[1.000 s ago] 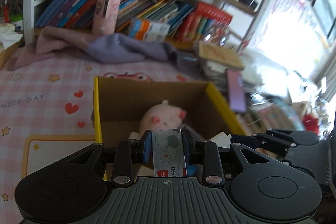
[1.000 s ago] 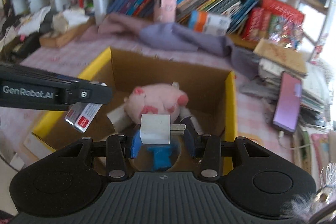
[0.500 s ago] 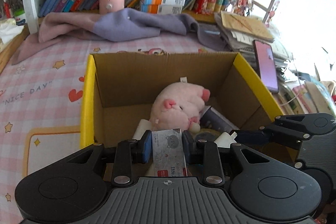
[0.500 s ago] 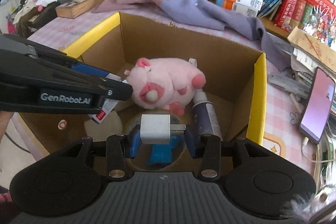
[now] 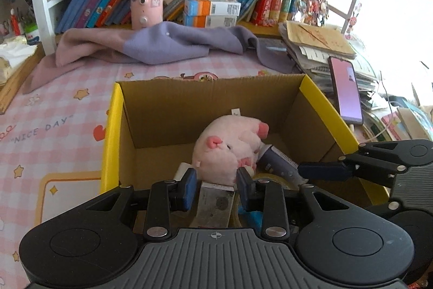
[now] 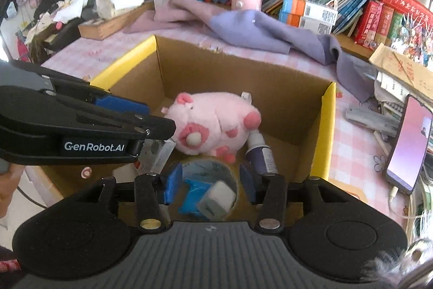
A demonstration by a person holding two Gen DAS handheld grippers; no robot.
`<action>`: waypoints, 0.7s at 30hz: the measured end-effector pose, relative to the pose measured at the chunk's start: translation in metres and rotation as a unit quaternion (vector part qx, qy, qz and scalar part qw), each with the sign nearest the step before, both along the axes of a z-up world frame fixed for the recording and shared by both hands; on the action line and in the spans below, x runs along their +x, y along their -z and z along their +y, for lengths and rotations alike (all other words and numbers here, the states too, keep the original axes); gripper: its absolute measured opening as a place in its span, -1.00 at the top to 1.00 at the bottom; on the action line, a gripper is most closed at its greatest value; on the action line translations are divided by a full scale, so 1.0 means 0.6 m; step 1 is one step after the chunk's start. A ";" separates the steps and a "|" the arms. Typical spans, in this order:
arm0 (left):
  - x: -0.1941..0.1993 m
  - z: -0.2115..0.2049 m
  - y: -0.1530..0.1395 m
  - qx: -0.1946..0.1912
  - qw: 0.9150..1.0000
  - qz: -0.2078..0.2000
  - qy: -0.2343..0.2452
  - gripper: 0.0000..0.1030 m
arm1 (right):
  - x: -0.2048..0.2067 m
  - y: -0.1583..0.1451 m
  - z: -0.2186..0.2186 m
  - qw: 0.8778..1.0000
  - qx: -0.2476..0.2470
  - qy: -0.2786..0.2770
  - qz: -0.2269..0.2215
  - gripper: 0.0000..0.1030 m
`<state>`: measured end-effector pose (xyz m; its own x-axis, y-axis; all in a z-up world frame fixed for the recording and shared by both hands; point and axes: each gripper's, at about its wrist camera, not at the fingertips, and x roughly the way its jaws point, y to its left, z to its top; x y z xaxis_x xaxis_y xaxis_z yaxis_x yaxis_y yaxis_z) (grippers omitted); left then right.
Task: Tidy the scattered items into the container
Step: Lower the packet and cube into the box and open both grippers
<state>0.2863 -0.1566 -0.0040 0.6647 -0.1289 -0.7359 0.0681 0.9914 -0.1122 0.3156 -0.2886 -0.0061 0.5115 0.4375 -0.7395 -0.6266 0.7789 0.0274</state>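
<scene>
a: where's the card [image 5: 215, 203] vs the left gripper [image 5: 216, 180]?
b: below + between its 2 blue pads, which stand apart w/ gaps either side. nothing gripped. card's silver-grey w/ a small cat face, tilted, inside the cardboard box [image 5: 113, 126] at the near wall.
a: right gripper [image 6: 209, 182]?
b: spread wide, holds nothing. white charger plug [image 6: 217, 199] lies below, tipped over, inside the tape roll [image 6: 209, 163] w/ a blue bit.
a: rest of box?
b: pink pig plush [image 6: 213, 123] mid, purple tube [image 6: 261, 153] just right of it.
</scene>
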 end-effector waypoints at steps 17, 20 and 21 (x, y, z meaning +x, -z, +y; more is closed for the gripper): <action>-0.134 0.014 -0.083 0.054 0.988 -0.133 -0.064 -0.53 | -0.069 -0.061 -0.034 0.995 0.048 0.048 -0.078 -0.02; -0.160 0.026 -0.084 0.051 0.984 -0.141 -0.095 -0.53 | -0.088 -0.070 -0.038 0.993 0.051 0.056 -0.090 -0.02; -0.168 0.030 -0.084 0.049 0.984 -0.141 -0.102 -0.54 | -0.095 -0.072 -0.040 0.992 0.052 0.059 -0.094 -0.02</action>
